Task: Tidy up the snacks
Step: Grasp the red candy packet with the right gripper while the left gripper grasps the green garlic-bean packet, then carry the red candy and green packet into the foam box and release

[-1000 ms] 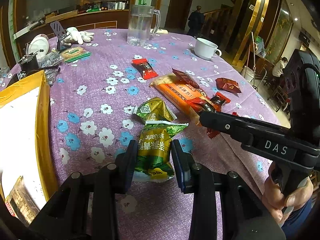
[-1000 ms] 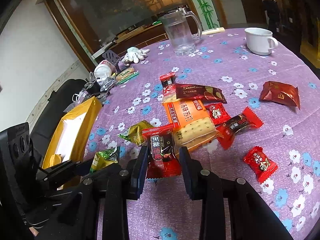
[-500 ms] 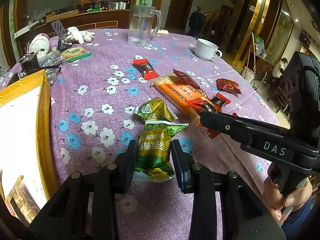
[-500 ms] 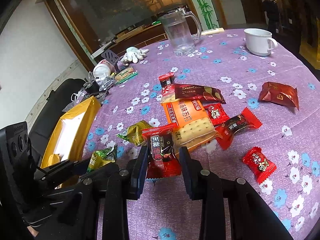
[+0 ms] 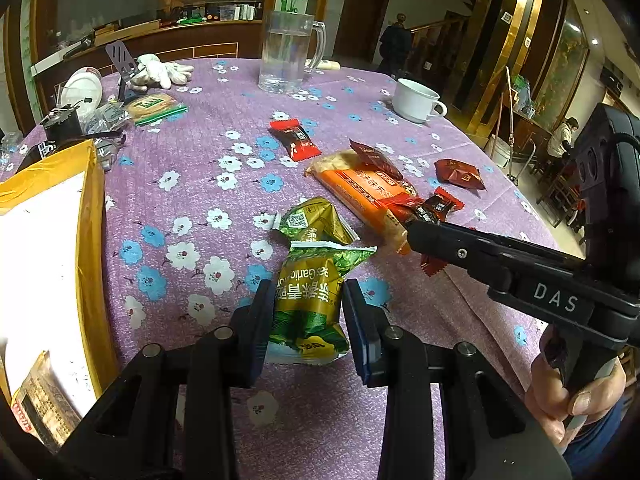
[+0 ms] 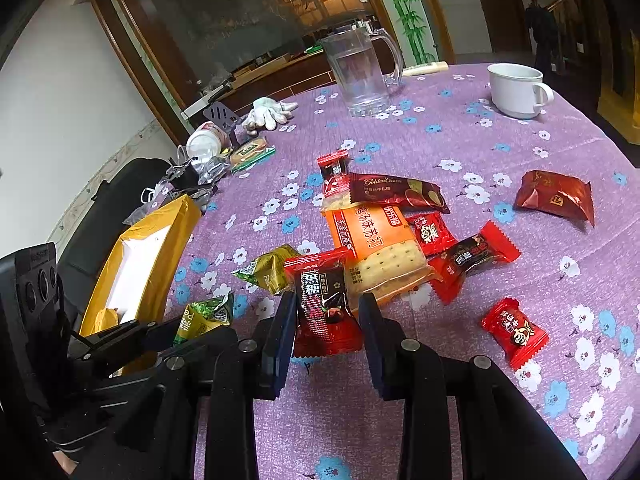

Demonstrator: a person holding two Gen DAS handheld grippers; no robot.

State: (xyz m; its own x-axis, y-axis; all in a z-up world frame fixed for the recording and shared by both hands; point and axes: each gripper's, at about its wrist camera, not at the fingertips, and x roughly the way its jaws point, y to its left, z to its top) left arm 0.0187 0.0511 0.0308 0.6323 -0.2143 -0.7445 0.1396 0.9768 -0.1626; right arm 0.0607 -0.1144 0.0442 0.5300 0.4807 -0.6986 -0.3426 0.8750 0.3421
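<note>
- Purple flowered counter [image 6: 460, 128], round edge curving off at the right.
- Far side: glass mug [image 6: 362, 74] and white cup [image 6: 516, 90], well apart.
- Middle: orange cracker pack [image 6: 376, 248], red candies [image 6: 514, 332] scattered around it, dark red packet [image 6: 556, 196] off alone.
- Left edge: yellow box [image 6: 140, 256]; beyond it, white gloves [image 6: 268, 110] and a green-striped biscuit pack [image 5: 154, 106].

The table [image 6: 460, 420] near edge has bare cloth. Toward the middle, the orange cracker pack [image 6: 372, 240] and red candies [image 6: 514, 332] block the way; the yellow box [image 5: 86, 240] blocks the left edge
</note>
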